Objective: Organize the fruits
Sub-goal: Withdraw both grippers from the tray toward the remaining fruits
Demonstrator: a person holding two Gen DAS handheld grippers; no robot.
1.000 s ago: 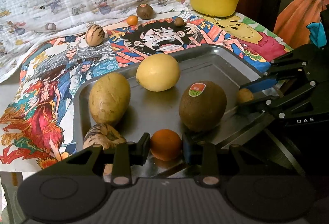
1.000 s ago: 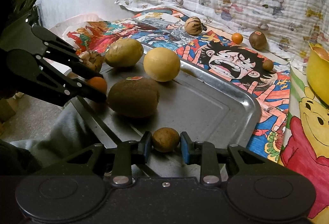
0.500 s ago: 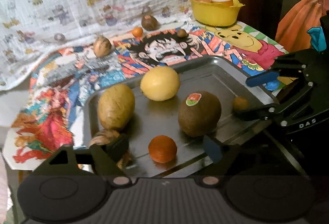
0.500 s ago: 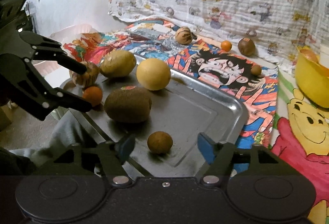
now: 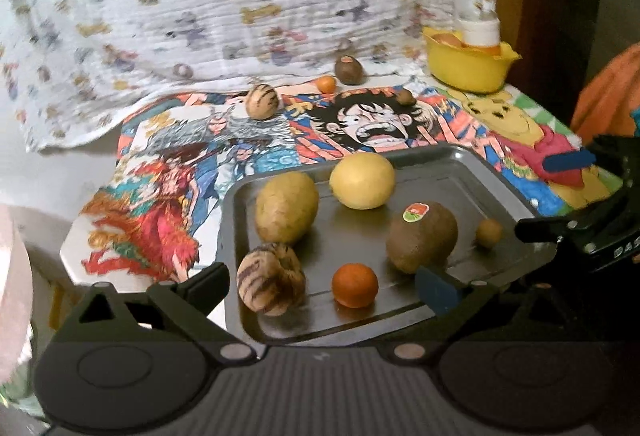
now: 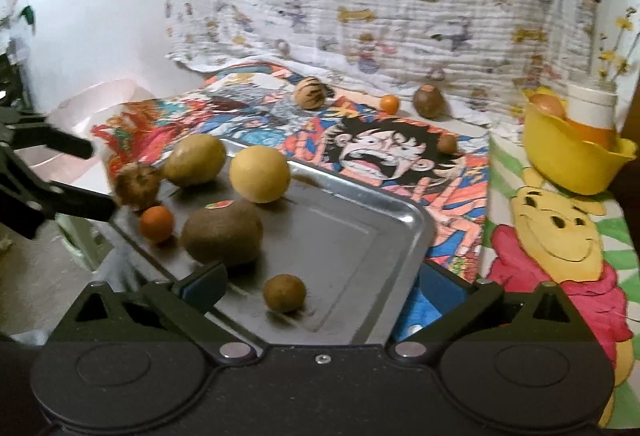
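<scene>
A metal tray holds a kiwi, a yellow round fruit, a pale oval fruit, a striped fruit, a small orange and a small brown fruit. My left gripper has its jaws opening. The small orange lies between them, untouched. My right gripper is opening too, and the small brown fruit lies loose between its fingers.
On the cartoon cloth behind the tray lie a second striped fruit, a small orange, a kiwi and a small brown fruit. A yellow bowl with a white cup stands at the back right.
Both grippers have let go: the left released the small orange, the right the small brown fruit. Both fruits now rest on the tray, and both grippers have drawn back and up.
</scene>
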